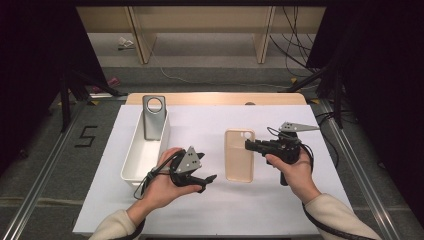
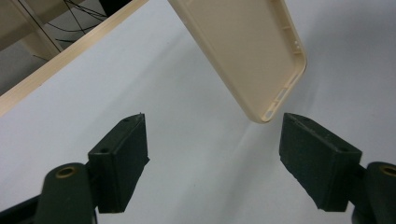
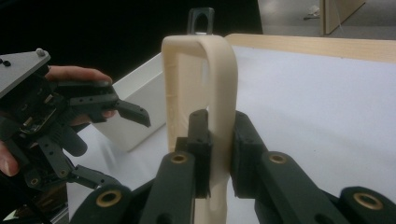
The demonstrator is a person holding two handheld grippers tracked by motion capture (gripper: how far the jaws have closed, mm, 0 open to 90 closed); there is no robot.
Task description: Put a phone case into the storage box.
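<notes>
High view: two phone cases; right hand-held gripper (image 1: 250,145) clamps beige case (image 1: 239,159), left hand-held gripper (image 1: 210,182) open.

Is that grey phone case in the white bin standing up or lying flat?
Standing up: the grey phone case leans upright against the white bin's far end.

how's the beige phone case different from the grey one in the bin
The beige phone case is clamped at its edge by the right tongs, out over the white table; the grey phone case stands upright, leaning inside the white bin, untouched. The beige one shows its hollow inside. Both have a camera cutout near the top.
</notes>
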